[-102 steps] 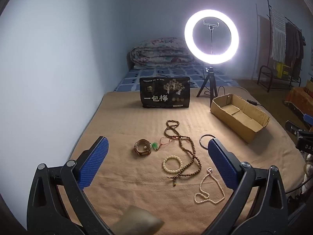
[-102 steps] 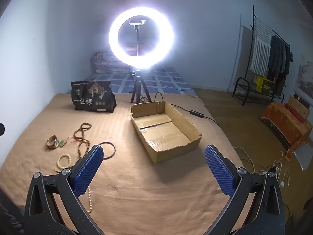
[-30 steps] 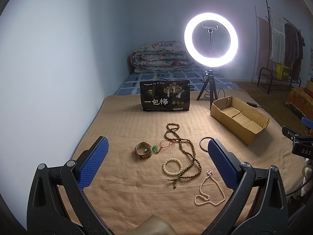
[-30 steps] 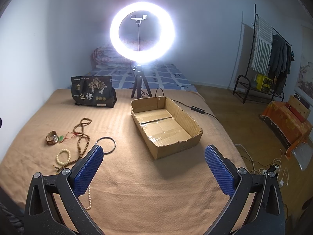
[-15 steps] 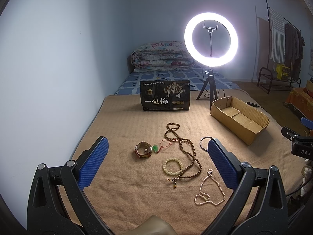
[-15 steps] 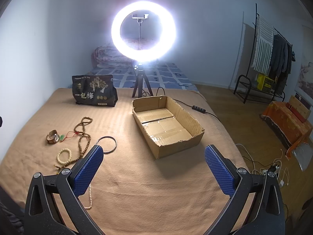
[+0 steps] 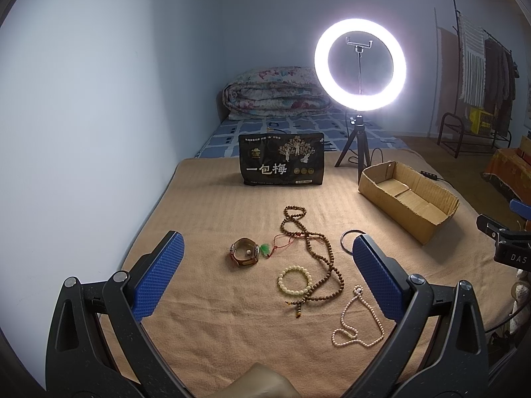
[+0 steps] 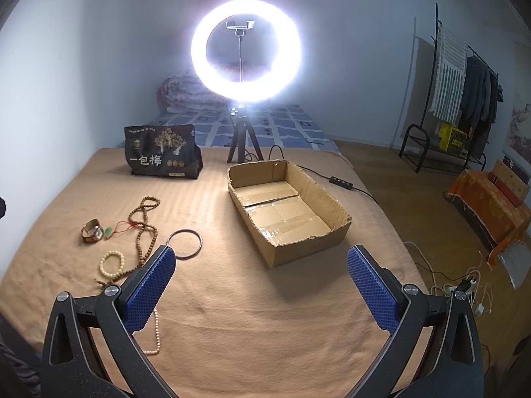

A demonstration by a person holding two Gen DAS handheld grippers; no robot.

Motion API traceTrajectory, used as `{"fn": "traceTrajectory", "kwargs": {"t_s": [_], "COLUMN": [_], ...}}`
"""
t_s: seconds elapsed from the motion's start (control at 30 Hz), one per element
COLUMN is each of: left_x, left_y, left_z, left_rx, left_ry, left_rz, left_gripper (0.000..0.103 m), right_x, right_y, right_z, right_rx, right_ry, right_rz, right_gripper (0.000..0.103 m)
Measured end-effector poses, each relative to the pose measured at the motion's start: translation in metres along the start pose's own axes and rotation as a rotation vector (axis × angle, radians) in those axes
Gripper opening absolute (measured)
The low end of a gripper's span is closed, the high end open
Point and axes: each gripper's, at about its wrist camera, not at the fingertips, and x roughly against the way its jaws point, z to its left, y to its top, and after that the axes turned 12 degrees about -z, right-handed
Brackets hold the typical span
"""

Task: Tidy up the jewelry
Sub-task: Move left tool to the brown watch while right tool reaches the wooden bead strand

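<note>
Jewelry lies on a tan blanket [image 7: 205,325]: a watch [image 7: 245,256] with a green pendant on red cord [image 7: 265,249], a long brown bead string [image 7: 315,248], a cream bead bracelet [image 7: 294,280], a pink pearl necklace [image 7: 358,318] and a dark bangle [image 7: 347,241]. An open cardboard box [image 8: 288,212] stands to the right and is empty. My left gripper [image 7: 267,265] is open, hovering above and in front of the jewelry. My right gripper [image 8: 262,272] is open, in front of the box; the bangle [image 8: 184,243] lies by its left finger.
A black snack bag [image 7: 281,164] stands at the back of the blanket. A lit ring light [image 7: 360,63] on a tripod stands behind the box, with a cable and switch [image 8: 341,181]. A wall is on the left, a clothes rack [image 8: 464,99] on the right.
Both views have shifted only slightly; the right gripper has drifted a little toward the box. The jewelry and box have not moved. Both grippers stay open.
</note>
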Motion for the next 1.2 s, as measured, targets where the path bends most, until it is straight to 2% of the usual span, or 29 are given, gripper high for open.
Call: {"fn": "traceTrajectory", "kwargs": {"t_s": [0.13,0.4,0.57,0.63,0.8,0.87,0.93,0.97,1.13,1.2], "left_x": [-0.005,-0.024,-0.049,-0.061,-0.091,-0.103,-0.12,-0.125,-0.165,-0.179], "left_y": [-0.003,0.001,0.005,0.006,0.005,0.004,-0.001,-0.003,-0.026,-0.034], "left_z": [0.007,0.036,0.059,0.068,0.087,0.093,0.099,0.101,0.103,0.103], "left_rx": [0.014,0.05,0.085,0.097,0.139,0.164,0.186,0.192,0.227,0.235], "left_ry": [0.008,0.035,0.013,-0.001,-0.031,-0.042,-0.03,-0.028,-0.043,-0.045], "left_rz": [0.018,0.069,0.134,0.165,0.227,0.255,0.296,0.31,0.432,0.468], "left_gripper": [0.103,0.103,0.103,0.097,0.095,0.09,0.077,0.075,0.053,0.048], "right_x": [-0.005,-0.016,-0.037,-0.046,-0.073,-0.087,-0.097,-0.103,-0.127,-0.134], "right_y": [0.002,0.001,0.007,0.009,0.009,0.005,0.003,0.001,-0.007,-0.01], "right_z": [0.004,0.026,0.041,0.043,0.044,0.047,0.051,0.054,0.079,0.091], "right_rx": [-0.011,-0.049,-0.018,-0.018,-0.085,-0.115,-0.144,-0.153,-0.136,-0.111], "right_ry": [0.025,0.186,0.233,0.252,0.314,0.333,0.359,0.373,0.442,0.474], "right_rz": [0.016,0.016,0.101,0.132,0.216,0.254,0.28,0.29,0.345,0.361], "right_gripper": [0.103,0.103,0.102,0.102,0.102,0.103,0.102,0.102,0.089,0.082]}}
